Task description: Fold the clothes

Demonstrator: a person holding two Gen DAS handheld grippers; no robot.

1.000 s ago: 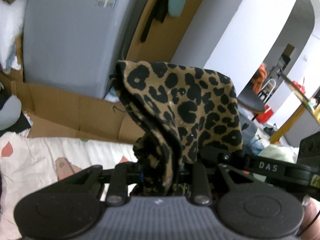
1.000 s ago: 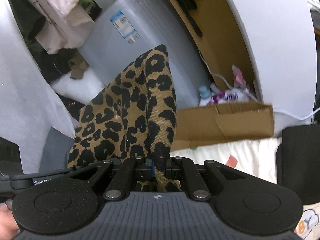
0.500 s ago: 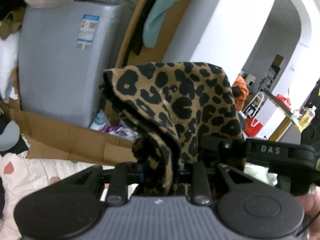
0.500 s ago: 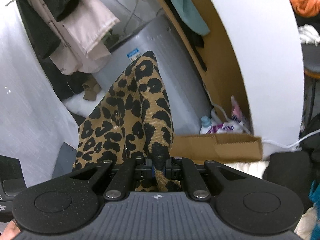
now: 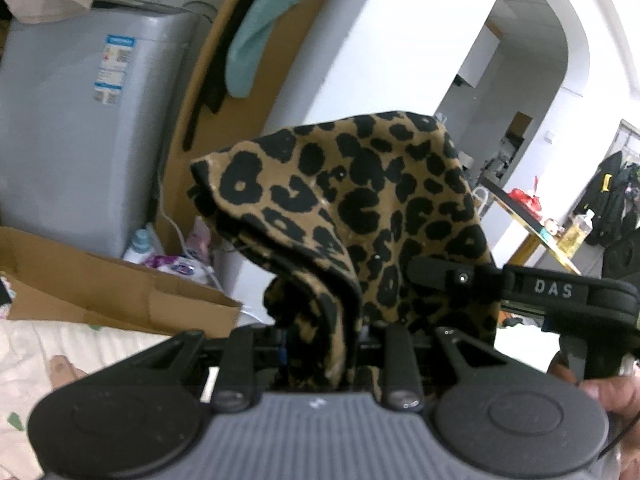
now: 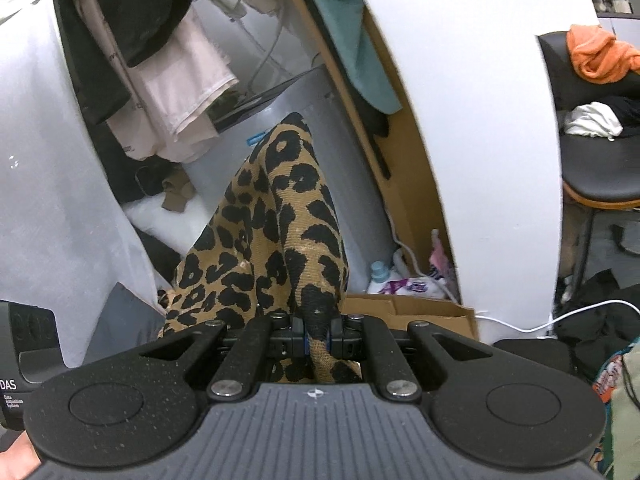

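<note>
Since the earlier frame both grippers have risen; the washing machine (image 5: 80, 128) and cardboard box (image 5: 120, 288) sit lower in view. The leopard-print garment (image 5: 360, 216) hangs in the air between them: soft, light, limp knit, best held at its edges. The left gripper (image 5: 320, 344) clamps a thick bunch; the right gripper (image 6: 318, 332) pinches 1 thin fold. Both point slightly downward, close together.

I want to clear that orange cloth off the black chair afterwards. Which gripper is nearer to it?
Right, as far as I can tell: the orange cloth lies up and rightward of the right gripper. The left gripper's view doesn't show it.
</note>
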